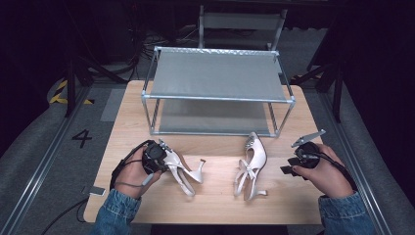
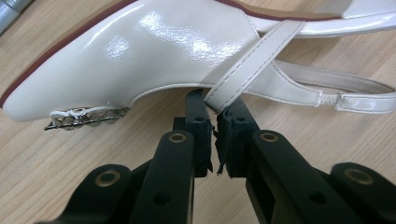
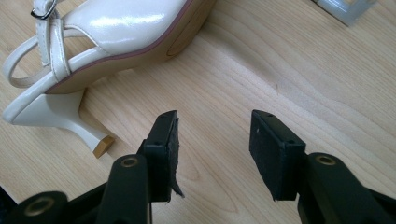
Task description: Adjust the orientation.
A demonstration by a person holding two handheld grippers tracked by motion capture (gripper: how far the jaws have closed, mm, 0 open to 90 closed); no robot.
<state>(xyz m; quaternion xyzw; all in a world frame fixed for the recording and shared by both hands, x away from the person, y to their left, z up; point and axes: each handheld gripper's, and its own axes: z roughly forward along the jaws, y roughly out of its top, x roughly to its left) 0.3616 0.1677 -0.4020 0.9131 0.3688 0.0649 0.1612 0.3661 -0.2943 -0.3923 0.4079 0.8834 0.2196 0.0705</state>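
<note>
Two glossy cream high-heeled sandals lie on the wooden table [image 1: 215,198]. The left sandal [image 1: 185,172] rests on its side by my left gripper [image 1: 168,160]. In the left gripper view its toe [image 2: 140,51] has a beaded trim, and my left gripper [image 2: 215,109] is shut on a crossing strap [image 2: 254,63]. The right sandal [image 1: 252,164] points its toe toward the rack. My right gripper [image 1: 288,169] hovers just right of it, open and holding nothing. In the right gripper view the gripper [image 3: 214,140] is over bare wood, with the sandal's heel [image 3: 70,122] to its upper left.
A two-shelf metal shoe rack [image 1: 218,98] with grey fabric shelves stands at the back of the table; one of its legs [image 3: 345,9] shows in the right gripper view. Bare wood lies between the sandals and along the front edge. A chair [image 1: 242,22] stands behind the rack.
</note>
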